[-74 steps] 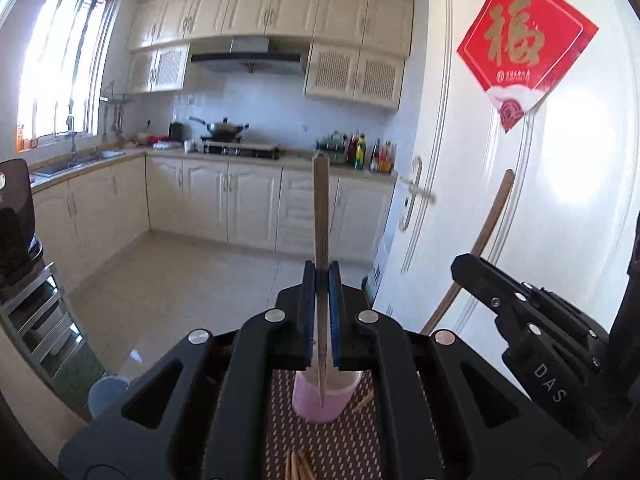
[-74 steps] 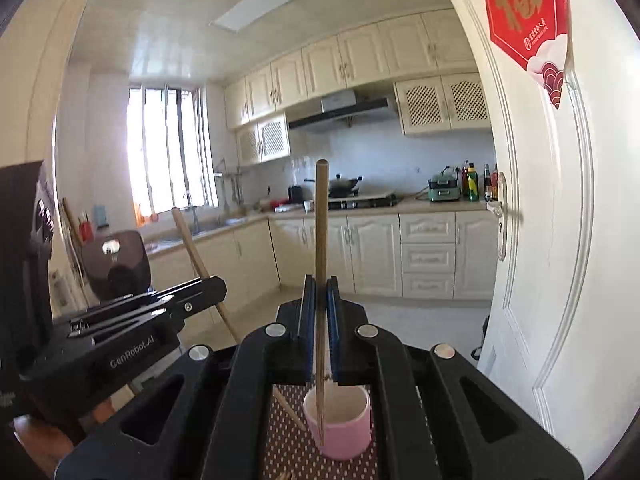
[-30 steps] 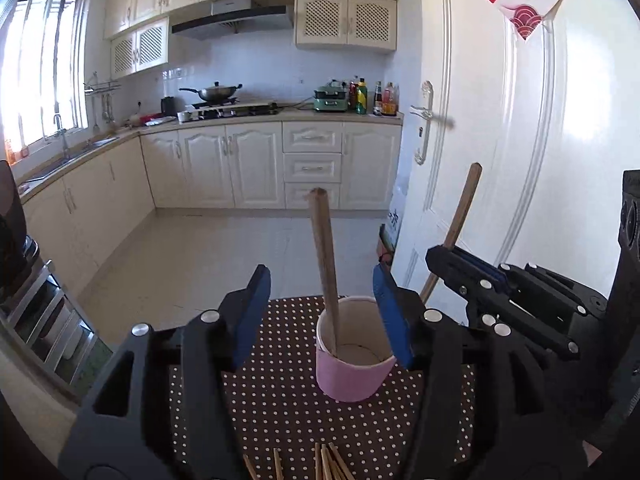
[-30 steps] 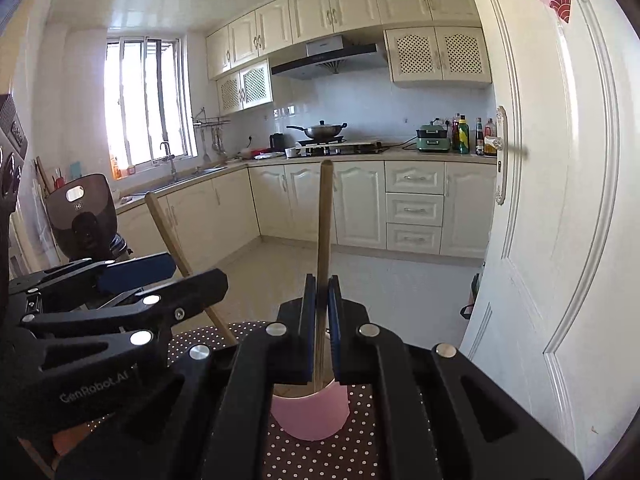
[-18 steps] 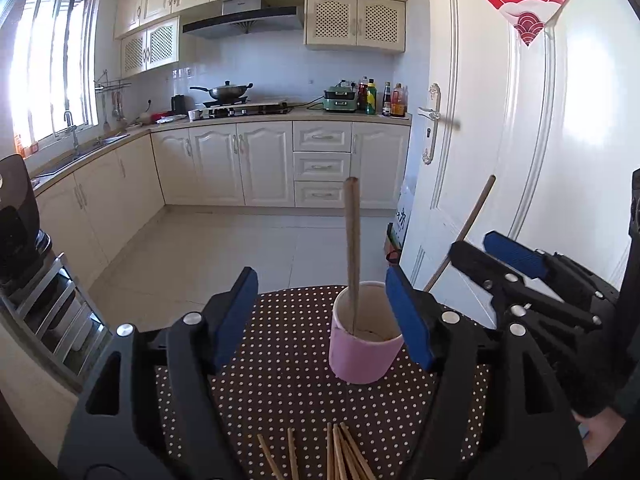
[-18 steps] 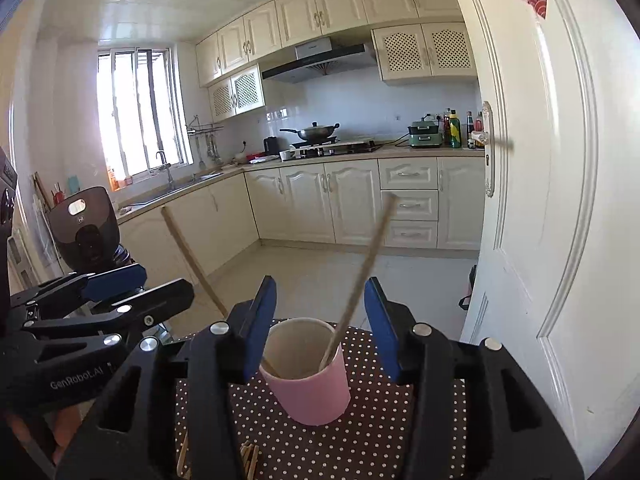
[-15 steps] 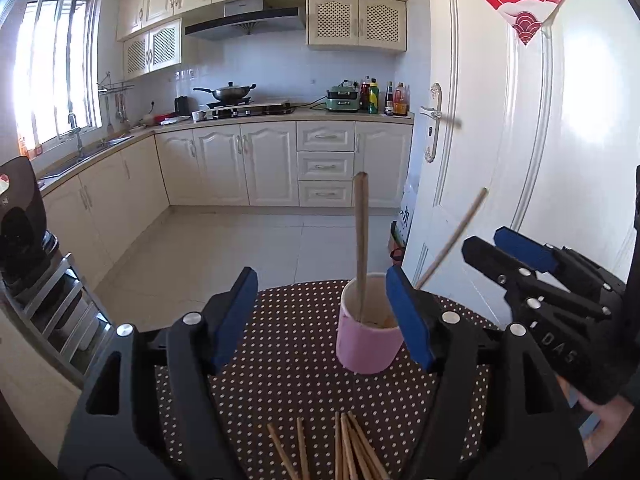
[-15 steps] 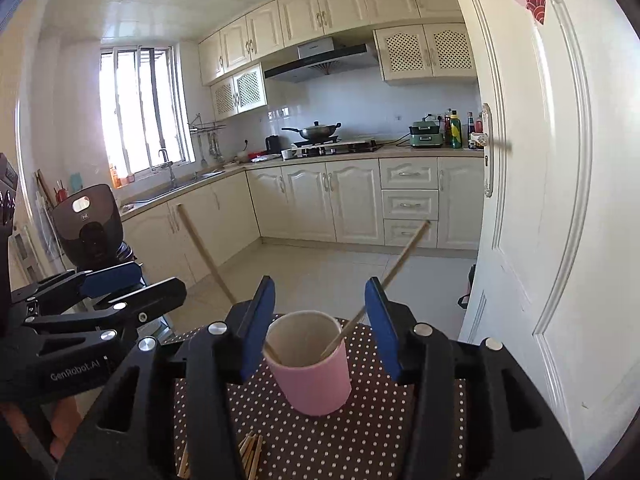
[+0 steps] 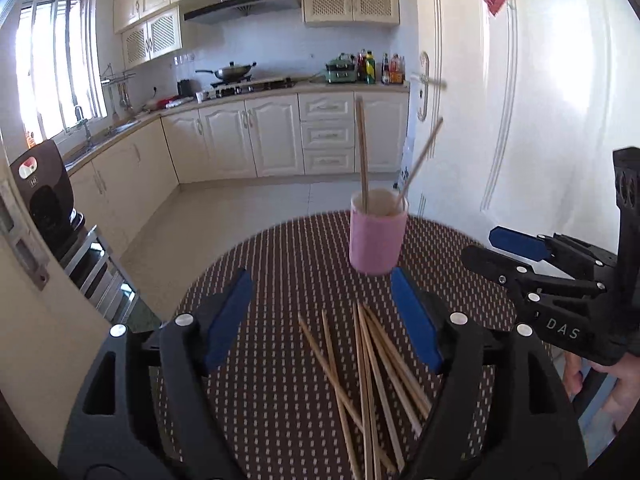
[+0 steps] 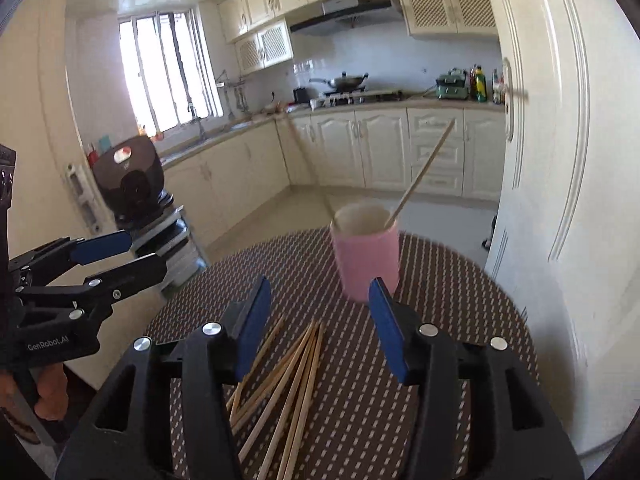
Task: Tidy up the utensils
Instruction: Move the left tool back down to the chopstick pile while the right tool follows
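Two chopsticks (image 9: pixel 362 152) stand in the pink cup (image 9: pixel 377 236) on the dotted table mat (image 9: pixel 280 264); about ten loose chopsticks (image 10: pixel 288 380) lie before it, unsorted, beneath the wide-open, empty left gripper (image 9: pixel 324 316) and right gripper (image 10: pixel 318 316)

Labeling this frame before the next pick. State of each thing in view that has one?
left gripper: open, empty
right gripper: open, empty
pink cup: upright on the mat, holds two chopsticks
chopsticks in the cup: standing, leaning on the rim
loose chopsticks: lying in a crossed pile on the dotted mat
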Demonstrator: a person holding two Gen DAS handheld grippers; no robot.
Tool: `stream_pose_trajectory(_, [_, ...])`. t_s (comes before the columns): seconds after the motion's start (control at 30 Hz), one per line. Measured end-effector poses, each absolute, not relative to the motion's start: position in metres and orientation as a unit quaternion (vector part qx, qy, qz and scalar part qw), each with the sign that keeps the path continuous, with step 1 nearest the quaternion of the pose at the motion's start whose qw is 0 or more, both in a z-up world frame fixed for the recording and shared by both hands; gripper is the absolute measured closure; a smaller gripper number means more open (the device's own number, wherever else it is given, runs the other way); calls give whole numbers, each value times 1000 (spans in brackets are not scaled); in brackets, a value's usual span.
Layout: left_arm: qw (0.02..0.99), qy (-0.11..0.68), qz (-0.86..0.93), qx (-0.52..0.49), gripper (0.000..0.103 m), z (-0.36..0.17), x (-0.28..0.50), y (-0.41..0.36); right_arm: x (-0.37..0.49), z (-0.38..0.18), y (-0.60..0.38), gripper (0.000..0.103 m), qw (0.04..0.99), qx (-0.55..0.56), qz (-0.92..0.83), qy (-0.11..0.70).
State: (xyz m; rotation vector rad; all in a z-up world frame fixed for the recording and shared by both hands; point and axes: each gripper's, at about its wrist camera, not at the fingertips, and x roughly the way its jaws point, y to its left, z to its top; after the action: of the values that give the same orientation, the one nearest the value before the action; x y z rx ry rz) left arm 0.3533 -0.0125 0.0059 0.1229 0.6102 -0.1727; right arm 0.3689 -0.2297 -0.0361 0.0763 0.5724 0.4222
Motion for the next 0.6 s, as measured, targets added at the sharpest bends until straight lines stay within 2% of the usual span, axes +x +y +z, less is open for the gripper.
stream_pose_trajectory(0.2, [923,366,-82,89,31,-36,343,-14,361,-64,-224,55,913,34,214,346])
stream_pose_trajectory(0.6, [891,446,-81,38,31,-79,373,0,370,-103,-218,55,888,37,223,400])
